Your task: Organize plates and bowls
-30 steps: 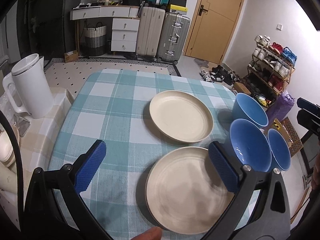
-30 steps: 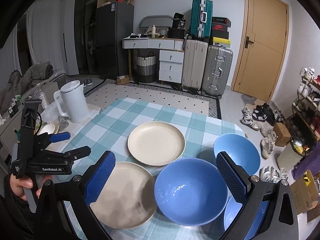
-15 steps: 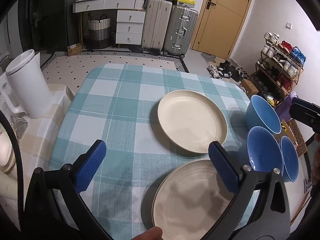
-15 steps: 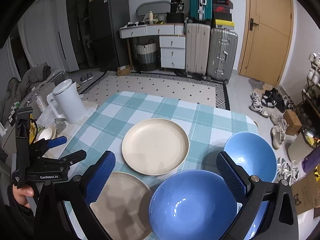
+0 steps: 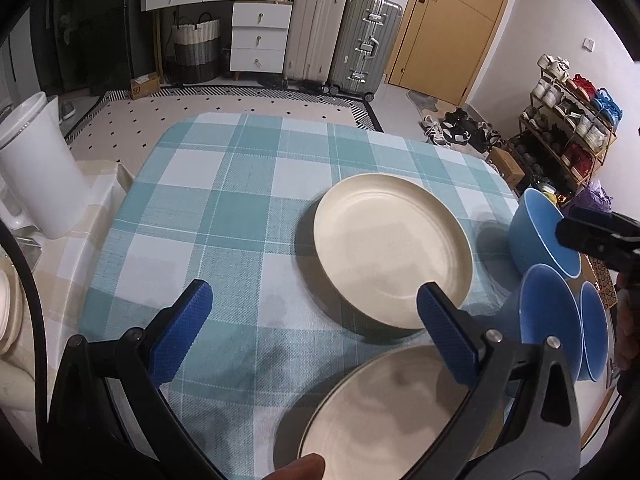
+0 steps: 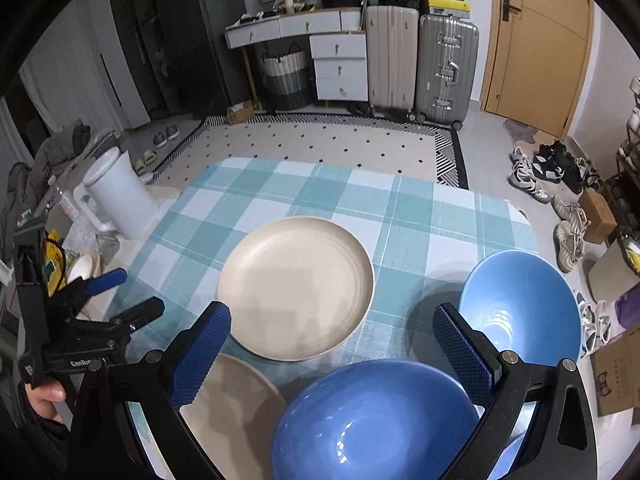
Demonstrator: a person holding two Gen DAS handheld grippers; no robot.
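Both units have pulled back and risen over the last second. Left hand-held gripper (image 5: 312,328) wide, empty, above near plate (image 5: 384,412). Right hand-held gripper (image 6: 332,348) wide, empty, above near blue bowl (image 6: 376,420). Nothing grasped yet; stacking not begun. Far plate (image 6: 296,292) mid-bench; second bowl (image 6: 520,304) at right edge. Bench (image 5: 224,216) checked teal cloth. Kettle (image 5: 36,172) left; suitcases (image 6: 424,64), door (image 6: 536,40) behind.

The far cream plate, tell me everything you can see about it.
The far cream plate is round, matte and speckled, with a low raised rim and faint rings inside. It looks empty and lies flat on the checked tablecloth, touching nothing else; neither hand-held gripper reaches it. A second cream plate lies nearer.
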